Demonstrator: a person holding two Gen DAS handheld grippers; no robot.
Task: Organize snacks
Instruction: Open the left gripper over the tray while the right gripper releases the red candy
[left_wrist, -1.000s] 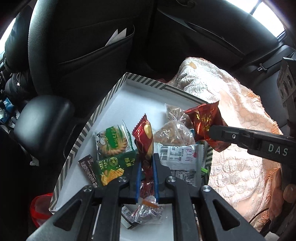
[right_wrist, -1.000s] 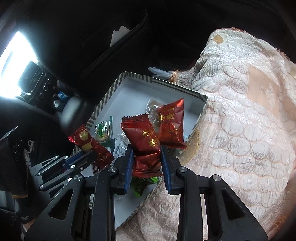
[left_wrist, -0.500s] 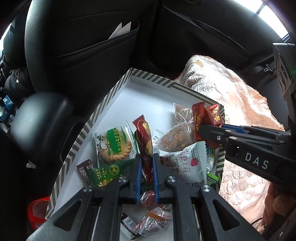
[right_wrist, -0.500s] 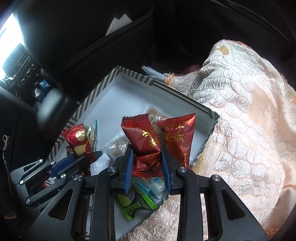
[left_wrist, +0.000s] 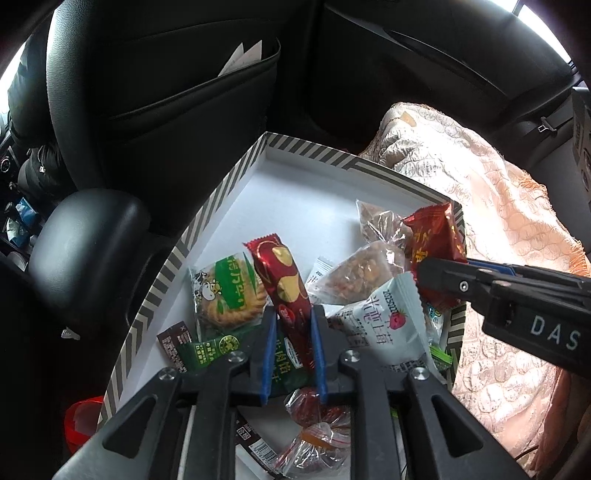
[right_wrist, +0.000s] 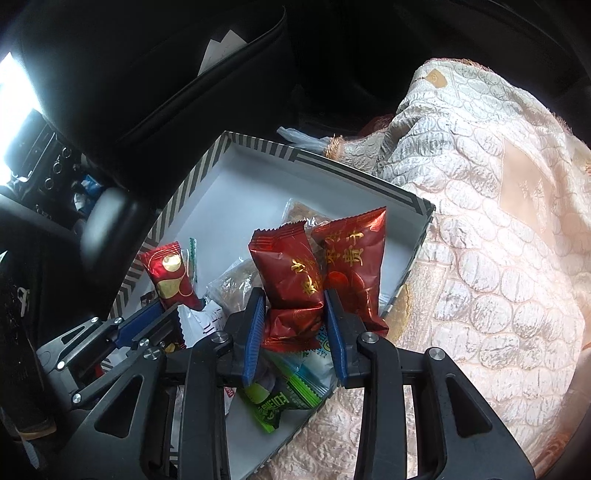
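Observation:
A striped box (left_wrist: 207, 229) with a white floor rests on a car seat and holds several snacks. My left gripper (left_wrist: 291, 314) hovers low over its near end. A red bar with gold circles (left_wrist: 284, 273) stands between the opening jaws, leaning on the right pad with a gap at the left pad. My right gripper (right_wrist: 294, 299) is over the box's right side, jaws starting to open, pads still pinching a red packet with gold characters (right_wrist: 288, 273). A second like packet (right_wrist: 354, 266) hangs beside it, its lower end behind the right finger. The left gripper (right_wrist: 147, 317) shows at the left there.
In the box lie a green cookie packet (left_wrist: 229, 291), a white strawberry packet (left_wrist: 388, 317), a clear bag of nuts (left_wrist: 365, 269) and wrapped candies (left_wrist: 317, 435). A quilted blanket (left_wrist: 498, 221) lies to the right. A black seat back (left_wrist: 166, 92) and armrest (left_wrist: 85, 236) stand left.
The left jaws have parted around the red bar, which now sits lower among the snacks. The right gripper has carried its red packets down over the box's right side.

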